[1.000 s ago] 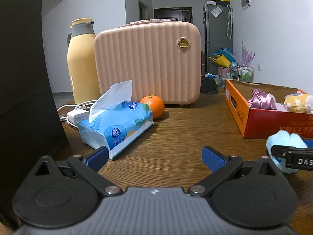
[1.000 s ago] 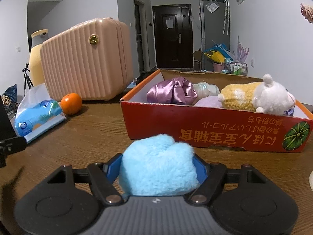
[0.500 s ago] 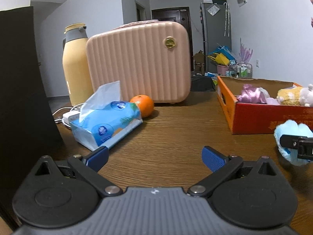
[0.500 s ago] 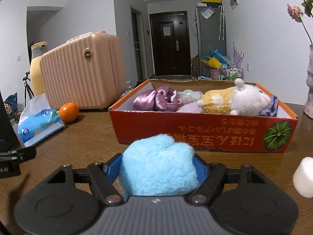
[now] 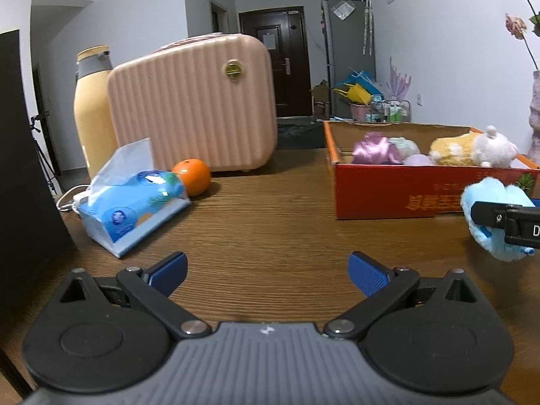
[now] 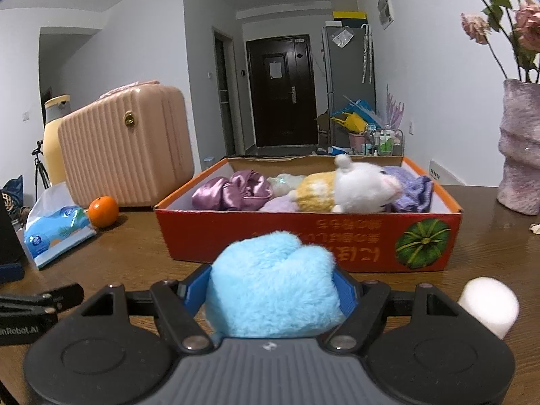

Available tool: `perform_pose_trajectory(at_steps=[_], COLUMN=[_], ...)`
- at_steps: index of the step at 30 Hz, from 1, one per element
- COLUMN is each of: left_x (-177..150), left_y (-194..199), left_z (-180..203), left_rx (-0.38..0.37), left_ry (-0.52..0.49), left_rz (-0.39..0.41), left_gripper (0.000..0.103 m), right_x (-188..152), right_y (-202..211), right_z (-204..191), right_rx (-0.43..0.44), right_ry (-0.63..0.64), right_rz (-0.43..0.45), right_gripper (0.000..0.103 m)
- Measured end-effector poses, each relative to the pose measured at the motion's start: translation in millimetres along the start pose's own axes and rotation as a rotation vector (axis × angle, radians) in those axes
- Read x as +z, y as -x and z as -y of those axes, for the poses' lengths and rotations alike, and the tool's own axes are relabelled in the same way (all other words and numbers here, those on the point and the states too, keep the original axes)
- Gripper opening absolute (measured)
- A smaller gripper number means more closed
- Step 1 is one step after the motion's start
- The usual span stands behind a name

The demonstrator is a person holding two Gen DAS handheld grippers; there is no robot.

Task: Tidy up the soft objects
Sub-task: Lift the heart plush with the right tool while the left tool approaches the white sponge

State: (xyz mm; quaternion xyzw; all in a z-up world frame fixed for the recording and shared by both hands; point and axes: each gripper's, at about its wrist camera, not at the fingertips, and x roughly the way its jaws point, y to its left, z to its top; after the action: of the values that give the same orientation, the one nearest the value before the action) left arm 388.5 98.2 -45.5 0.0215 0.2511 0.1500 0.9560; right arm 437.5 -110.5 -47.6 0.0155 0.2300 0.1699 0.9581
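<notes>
My right gripper (image 6: 271, 290) is shut on a fluffy light-blue plush (image 6: 270, 293) and holds it above the wooden table, in front of the near wall of the red cardboard box (image 6: 303, 233). The plush also shows at the right edge of the left wrist view (image 5: 492, 216). The box (image 5: 381, 189) holds a purple satin cloth (image 6: 233, 192), a yellow-and-white plush animal (image 6: 351, 190) and a lavender cloth (image 6: 410, 190). My left gripper (image 5: 268, 270) is open and empty, low over the table. A white soft lump (image 6: 489, 303) lies at the right.
A blue tissue pack (image 5: 133, 202), an orange (image 5: 192, 177), a pink ribbed case (image 5: 192, 104) and a yellow thermos (image 5: 92, 108) stand at the left. A dark panel (image 5: 27, 168) fills the far left. A purple vase (image 6: 519, 148) with flowers stands right of the box.
Both grippers have risen and moved to the right. The right gripper, still holding the blue plush, now faces the box more squarely and sees further into it. The vase has come into view.
</notes>
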Motion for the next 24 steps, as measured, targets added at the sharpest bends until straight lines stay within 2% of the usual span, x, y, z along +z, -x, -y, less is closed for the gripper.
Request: perform_pose_trajectory(at_steps=[24], left_x=[2], left_y=[6], left_z=[103], left_rx=[-0.112], left_ry=[-0.04], left_rz=[-0.027], left_gripper=[0.103], right_x=[3], right_y=[45], right_z=[84], right_rx=[-0.073], right_ry=[-0.003], right_rz=[0.108], right_gripper=[0.073])
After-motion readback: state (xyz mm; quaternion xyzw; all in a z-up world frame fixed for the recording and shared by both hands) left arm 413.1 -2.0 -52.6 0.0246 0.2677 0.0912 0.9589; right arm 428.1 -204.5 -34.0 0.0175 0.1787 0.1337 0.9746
